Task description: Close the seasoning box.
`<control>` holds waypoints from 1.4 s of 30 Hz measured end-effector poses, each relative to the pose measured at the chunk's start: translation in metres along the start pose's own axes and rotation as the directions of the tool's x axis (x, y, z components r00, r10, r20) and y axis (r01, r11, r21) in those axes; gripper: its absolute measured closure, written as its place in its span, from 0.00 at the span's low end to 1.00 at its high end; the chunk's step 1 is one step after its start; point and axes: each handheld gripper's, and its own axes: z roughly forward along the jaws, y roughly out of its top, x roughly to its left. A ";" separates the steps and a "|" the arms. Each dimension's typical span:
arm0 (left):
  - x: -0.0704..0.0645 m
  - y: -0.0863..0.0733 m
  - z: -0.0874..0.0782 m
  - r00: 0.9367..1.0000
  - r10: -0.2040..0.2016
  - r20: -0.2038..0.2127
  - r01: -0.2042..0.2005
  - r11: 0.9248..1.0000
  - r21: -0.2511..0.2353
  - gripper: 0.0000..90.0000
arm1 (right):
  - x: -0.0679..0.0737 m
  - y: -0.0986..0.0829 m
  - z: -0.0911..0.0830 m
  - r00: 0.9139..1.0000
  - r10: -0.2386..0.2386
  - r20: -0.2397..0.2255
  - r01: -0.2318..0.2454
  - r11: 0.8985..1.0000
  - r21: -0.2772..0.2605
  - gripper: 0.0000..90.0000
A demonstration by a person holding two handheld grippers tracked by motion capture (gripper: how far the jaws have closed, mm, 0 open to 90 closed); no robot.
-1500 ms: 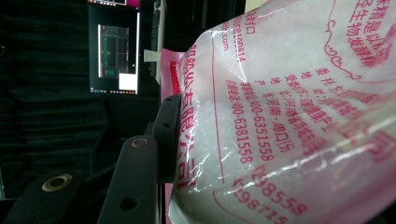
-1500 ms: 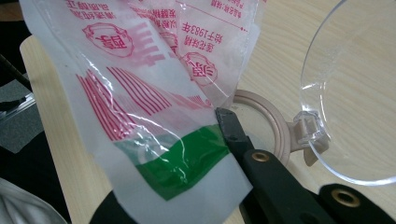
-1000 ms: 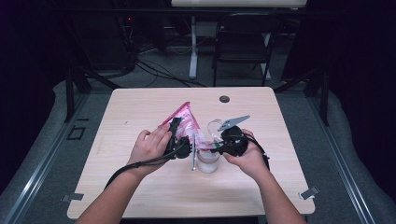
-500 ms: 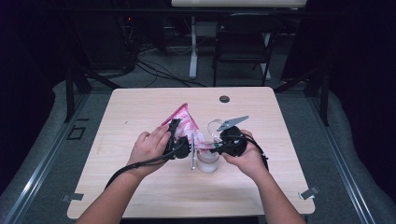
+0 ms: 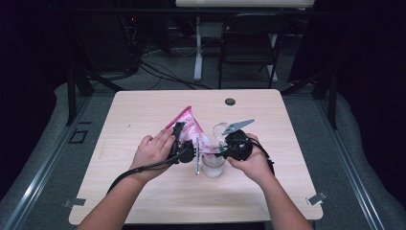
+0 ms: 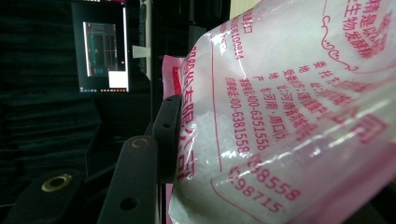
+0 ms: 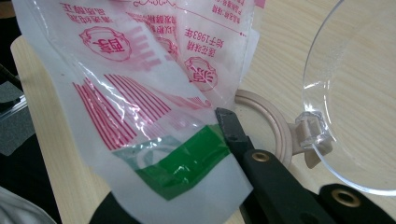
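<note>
In the high view, a person's two hands hold a pink-printed plastic bag (image 5: 190, 128) tilted over a clear jar (image 5: 212, 164) that stands on the desk (image 5: 143, 110) between them; the left gripper (image 5: 184, 143) grips the bag from its side, the right gripper (image 5: 225, 149) holds the bag's lower corner just above the jar's mouth, and the jar's hinged lid (image 5: 220, 129) stands flipped back. A small dark disc (image 5: 230, 101) lies well apart near the far edge of the desk. A thin metal rod-like piece (image 5: 197, 155) stands just beside the jar; what it is cannot be told. In the left gripper view, the bag (image 6: 280, 112) bulges with white granules, and the one black jaw that shows presses into its side, so the jaws look clamped on the bag, though the other jaw is hidden behind the film. In the right gripper view, the bag's thin corner (image 7: 177, 158) with a green patch is pinched at the jaws, one jaw over the film and the other hidden under it, above the jar's beige rim (image 7: 268, 128) with the clear lid (image 7: 355, 93) open to the side. By my judgement the bag is positioned and the jar opened, so pouring is set up; whether the jar holds any granules yet cannot be told, and most of the contents sit in the bag, so the emptying and closing of the jar remain.
</note>
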 end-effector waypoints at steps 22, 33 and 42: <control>0.003 0.002 -0.003 1.000 0.008 -0.009 -0.008 1.000 -0.001 0.69 | 0.001 0.000 0.001 1.000 -0.001 0.002 0.001 1.000 -0.001 1.00; 0.003 0.001 -0.004 1.000 0.011 -0.011 -0.011 1.000 -0.002 0.69 | 0.001 0.000 0.001 1.000 -0.003 0.001 0.003 1.000 -0.006 1.00; 0.004 0.001 -0.004 1.000 0.005 -0.013 -0.005 1.000 0.000 0.69 | 0.002 0.000 0.001 1.000 -0.001 0.001 0.001 1.000 -0.006 1.00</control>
